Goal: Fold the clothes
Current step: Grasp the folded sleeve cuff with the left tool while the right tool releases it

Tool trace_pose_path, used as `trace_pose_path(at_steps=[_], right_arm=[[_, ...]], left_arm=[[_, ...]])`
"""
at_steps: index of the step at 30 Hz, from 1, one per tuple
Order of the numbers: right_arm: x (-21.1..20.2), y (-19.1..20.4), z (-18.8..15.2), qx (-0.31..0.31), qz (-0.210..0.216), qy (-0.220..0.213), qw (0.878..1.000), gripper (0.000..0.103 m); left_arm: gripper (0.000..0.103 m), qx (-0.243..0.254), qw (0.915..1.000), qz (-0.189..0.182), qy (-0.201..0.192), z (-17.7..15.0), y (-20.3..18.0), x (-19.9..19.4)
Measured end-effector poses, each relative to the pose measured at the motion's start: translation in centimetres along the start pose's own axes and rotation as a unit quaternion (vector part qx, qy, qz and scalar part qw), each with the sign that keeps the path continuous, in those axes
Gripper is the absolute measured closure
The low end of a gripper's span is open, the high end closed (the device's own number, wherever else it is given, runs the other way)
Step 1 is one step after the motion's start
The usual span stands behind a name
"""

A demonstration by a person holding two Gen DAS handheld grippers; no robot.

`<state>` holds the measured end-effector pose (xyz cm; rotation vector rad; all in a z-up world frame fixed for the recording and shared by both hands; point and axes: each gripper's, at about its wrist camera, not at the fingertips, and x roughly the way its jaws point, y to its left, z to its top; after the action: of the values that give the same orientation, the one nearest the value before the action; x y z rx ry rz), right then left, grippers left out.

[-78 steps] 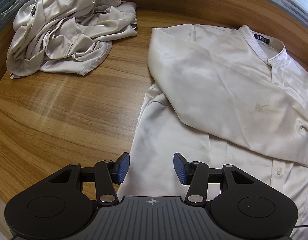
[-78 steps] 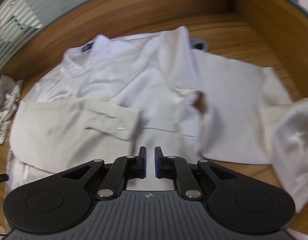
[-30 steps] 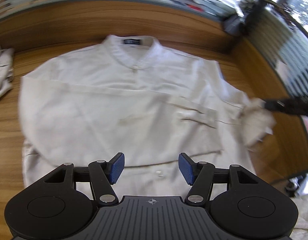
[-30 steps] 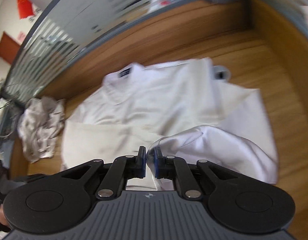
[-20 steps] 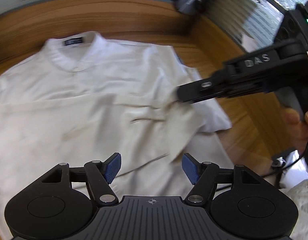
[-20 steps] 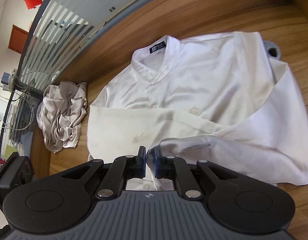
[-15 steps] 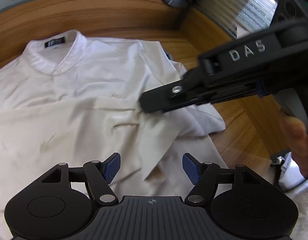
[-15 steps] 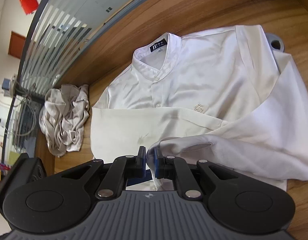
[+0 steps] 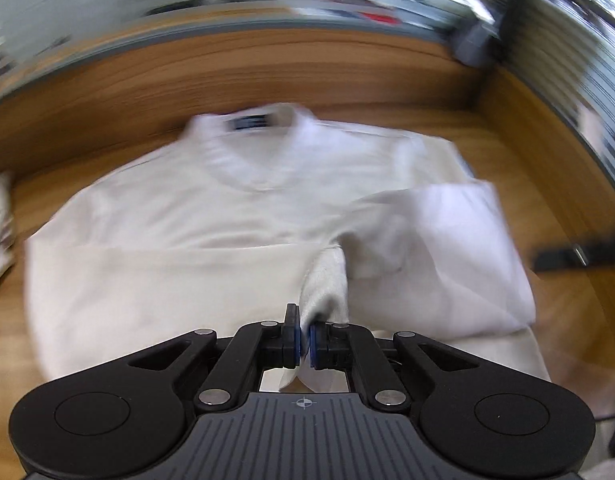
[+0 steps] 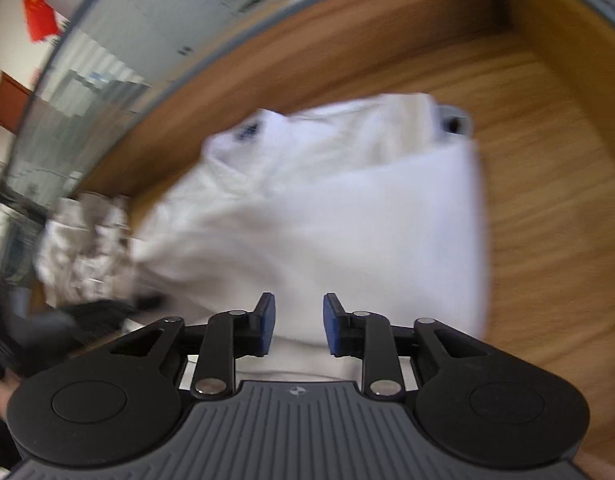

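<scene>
A cream shirt (image 9: 211,240) lies face up on the wooden table (image 9: 267,72), collar at the far side, both sleeves folded across its body. My left gripper (image 9: 302,336) is shut on the cuff of the right sleeve (image 9: 327,280), which rises in a ridge from the cloth. In the right wrist view the shirt (image 10: 327,216) is blurred. My right gripper (image 10: 294,320) hovers over it with its jaws opening and nothing pinched between the blue pads (image 10: 267,322). The right gripper's dark tip (image 9: 563,258) shows at the right edge of the left wrist view.
A crumpled pile of grey-beige clothes (image 10: 79,248) lies left of the shirt. A raised wooden rim (image 10: 567,40) bounds the table at the far and right sides. A small grey round fitting (image 10: 453,120) peeks out by the shirt's right shoulder. Glass partitions stand behind.
The right gripper carried the sleeve across the shirt, then let go and drew back. My left gripper closed on that sleeve's cuff. Both views are blurred by motion now.
</scene>
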<state>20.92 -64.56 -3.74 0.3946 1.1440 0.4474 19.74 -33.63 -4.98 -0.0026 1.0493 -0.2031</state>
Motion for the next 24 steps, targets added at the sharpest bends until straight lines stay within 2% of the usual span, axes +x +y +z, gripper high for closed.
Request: trace_pose_path(at_steps=[5, 11, 15, 21, 24], right_arm=[[0.4, -3.4, -1.3, 0.02, -0.039, 0.013, 0.999, 0.071], [1.1, -4.1, -1.8, 0.0, -0.067, 0.018, 0.998, 0.068], [1.4, -3.7, -1.5, -0.035, -0.092, 0.015, 0.995, 0.064], [2.5, -2.8, 0.0, -0.089, -0.115, 0.01, 0.989, 0.063], [3.3, -2.4, 0.9, -0.112, -0.121, 0.011, 0.986, 0.063]], left_arm=[[0.097, -0.044, 0.9975, 0.048, 0.03, 1.4, 5.7, -0.6], [0.096, -0.073, 0.9907, 0.081, 0.082, 1.3, 10.2, 0.3], [0.096, -0.067, 0.9876, 0.093, 0.107, 0.7, 10.7, 1.3], [0.096, -0.017, 0.9738, 0.171, 0.149, -0.7, 10.2, 2.5], [0.096, -0.025, 0.9691, 0.189, 0.157, -1.1, 10.6, 2.8]])
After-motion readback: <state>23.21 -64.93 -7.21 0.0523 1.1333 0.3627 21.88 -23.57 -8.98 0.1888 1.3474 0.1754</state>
